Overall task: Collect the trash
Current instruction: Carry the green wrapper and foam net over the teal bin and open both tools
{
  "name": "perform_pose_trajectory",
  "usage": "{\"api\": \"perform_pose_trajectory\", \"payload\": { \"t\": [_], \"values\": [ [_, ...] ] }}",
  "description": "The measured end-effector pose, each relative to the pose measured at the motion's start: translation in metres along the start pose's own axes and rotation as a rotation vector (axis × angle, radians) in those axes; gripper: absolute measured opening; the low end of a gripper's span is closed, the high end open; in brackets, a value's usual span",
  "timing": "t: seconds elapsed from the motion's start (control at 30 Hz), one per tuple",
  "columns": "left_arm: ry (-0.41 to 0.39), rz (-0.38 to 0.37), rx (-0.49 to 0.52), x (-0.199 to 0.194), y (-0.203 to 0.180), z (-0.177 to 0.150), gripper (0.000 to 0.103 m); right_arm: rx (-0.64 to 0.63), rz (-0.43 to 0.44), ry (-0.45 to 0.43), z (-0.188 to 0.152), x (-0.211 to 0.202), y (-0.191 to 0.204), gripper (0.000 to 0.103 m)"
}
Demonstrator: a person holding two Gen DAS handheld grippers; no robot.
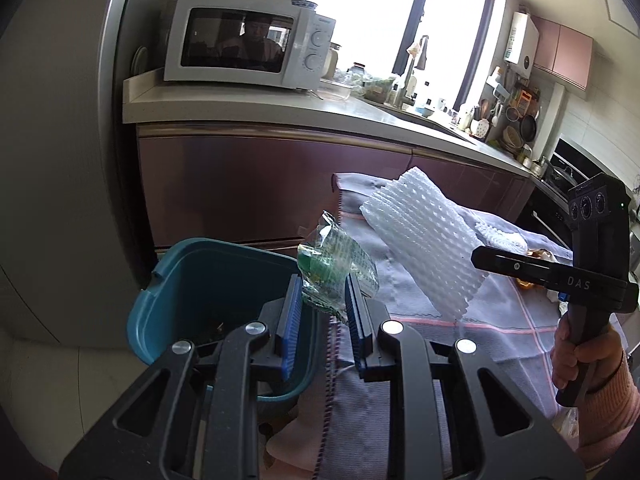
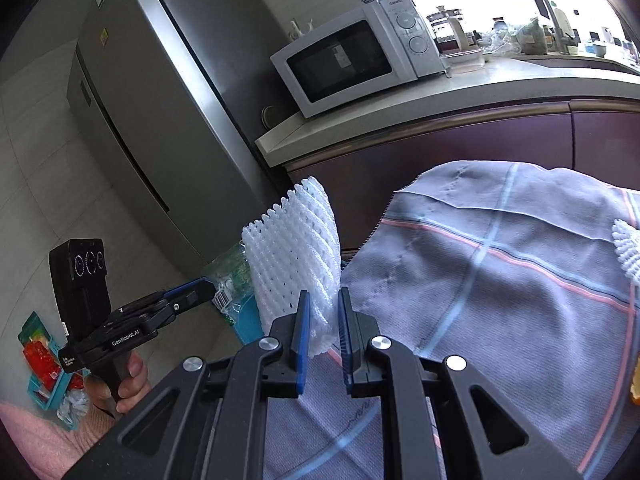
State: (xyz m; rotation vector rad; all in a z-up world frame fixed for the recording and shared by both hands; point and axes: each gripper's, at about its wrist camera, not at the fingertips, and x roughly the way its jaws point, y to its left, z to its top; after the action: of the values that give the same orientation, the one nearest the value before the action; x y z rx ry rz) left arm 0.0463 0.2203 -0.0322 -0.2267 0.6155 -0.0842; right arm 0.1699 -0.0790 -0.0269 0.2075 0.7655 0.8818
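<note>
Trash is in both of your tools: your left gripper (image 1: 322, 300) has its blue-padded jaws closed on a crumpled clear plastic wrapper with green print (image 1: 336, 264), and it hangs over the near rim of the teal plastic bin (image 1: 192, 276), which sits at the left edge of the surface and has a few dark scraps at its bottom. Your right gripper (image 2: 323, 320) has its jaws pinched on the lower edge of a white foam net sleeve (image 2: 294, 252), which stands up from them and leans slightly left; in the left wrist view the same sleeve (image 1: 424, 248) hangs in the air above the grey cloth with pink and blue stripes (image 1: 472, 320) that covers the surface. From the right wrist view you can see your left hand (image 2: 124, 380) wrapped around the black handle of its tool, with the wrapper (image 2: 228, 280) just beside the foam sleeve and a sliver of the bin (image 2: 248, 320) below it. A second piece of white foam netting (image 2: 626, 248) lies on the cloth (image 2: 500, 280) at the far right, well apart from both tools. Behind the surface a white microwave oven (image 1: 248, 42) stands on the pale kitchen counter (image 1: 280, 108), beside a grey refrigerator (image 2: 160, 120)
</note>
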Motion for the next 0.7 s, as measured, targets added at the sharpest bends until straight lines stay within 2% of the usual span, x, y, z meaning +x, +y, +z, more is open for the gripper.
{"api": "perform_pose_trajectory", "payload": {
  "t": [0.3, 0.7],
  "values": [
    [0.041, 0.078, -0.064, 0.022, 0.039, -0.006, 0.022, 0.0, 0.024, 0.084, 0.011, 0.055, 0.013, 0.012],
    [0.087, 0.146, -0.122, 0.057, 0.075, -0.012, 0.022, -0.011, -0.008, 0.196, 0.017, 0.122, 0.025, 0.012]
  ]
}}
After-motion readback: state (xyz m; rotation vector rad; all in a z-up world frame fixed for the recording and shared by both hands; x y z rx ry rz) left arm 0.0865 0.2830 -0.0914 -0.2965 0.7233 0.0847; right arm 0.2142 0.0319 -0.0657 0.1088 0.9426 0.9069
